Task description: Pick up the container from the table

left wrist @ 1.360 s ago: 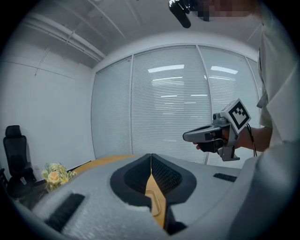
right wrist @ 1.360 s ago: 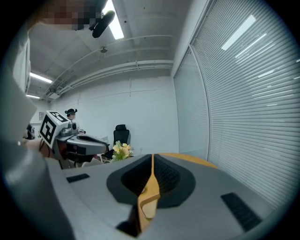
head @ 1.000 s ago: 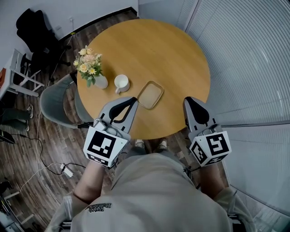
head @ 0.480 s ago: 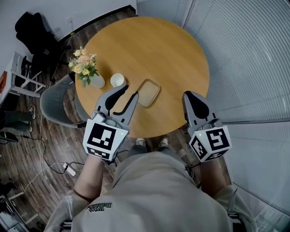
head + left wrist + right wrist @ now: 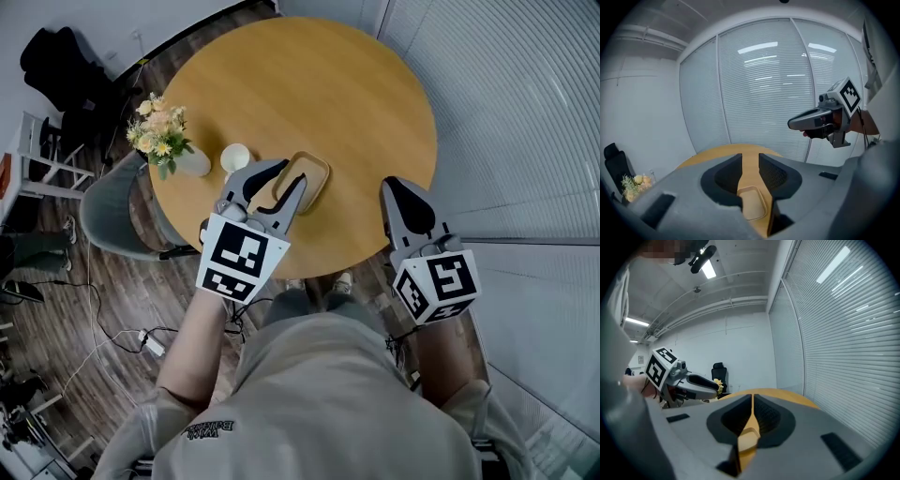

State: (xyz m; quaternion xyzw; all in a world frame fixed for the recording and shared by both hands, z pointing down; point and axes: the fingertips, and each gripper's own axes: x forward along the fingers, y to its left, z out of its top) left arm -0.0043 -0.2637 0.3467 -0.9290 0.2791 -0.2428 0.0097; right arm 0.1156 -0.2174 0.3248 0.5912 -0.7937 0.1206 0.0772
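Container (image 5: 317, 174), likely light, stiff and shallow, wants a rim pinch at 6 o'clock; left tongs (image 5: 290, 172) gape empty, right tongs (image 5: 394, 186) sit closed on nothing.

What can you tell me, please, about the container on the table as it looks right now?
The container is a shallow, rounded-rectangle tray, tan like light wood, with a raised rim and an empty flat floor. It lies flat on the round wooden table near the person's edge, right of the white cup. The open left tongs hover over its near part, one jaw crossing it in the head view; contact cannot be judged.
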